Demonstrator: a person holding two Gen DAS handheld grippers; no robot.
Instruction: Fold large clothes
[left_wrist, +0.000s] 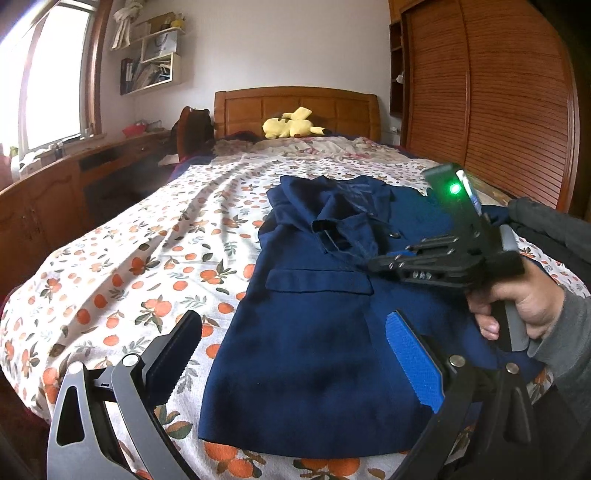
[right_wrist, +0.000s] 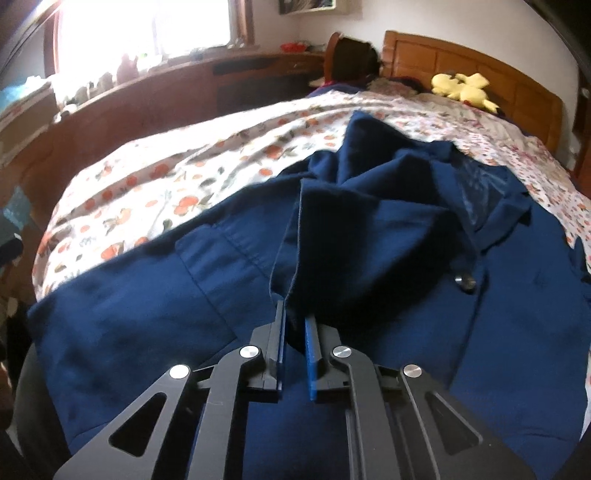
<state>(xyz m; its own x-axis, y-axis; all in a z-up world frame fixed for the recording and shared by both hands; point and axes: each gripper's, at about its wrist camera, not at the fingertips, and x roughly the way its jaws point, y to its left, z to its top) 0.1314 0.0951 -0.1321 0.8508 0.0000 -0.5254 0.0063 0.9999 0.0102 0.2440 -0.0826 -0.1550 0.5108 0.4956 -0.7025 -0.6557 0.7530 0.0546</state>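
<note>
A dark blue jacket (left_wrist: 314, 332) lies flat on the bed, hem toward me, with one sleeve (right_wrist: 362, 236) folded across its front. My right gripper (right_wrist: 295, 321) is shut on the cuff edge of that sleeve, dark cloth pinched between its blue pads. In the left wrist view the right gripper (left_wrist: 373, 264) reaches in from the right over the jacket's middle, held by a hand (left_wrist: 524, 306). My left gripper (left_wrist: 295, 354) hangs open over the jacket's lower left part, one finger over the sheet, the other over the cloth, nothing between them.
The bedsheet (left_wrist: 129, 258) has an orange fruit print and is wrinkled. A yellow plush toy (left_wrist: 291, 125) lies by the wooden headboard (left_wrist: 295, 107). A slatted wardrobe (left_wrist: 498, 110) stands on the right, and a wooden desk (left_wrist: 55, 192) under the window on the left.
</note>
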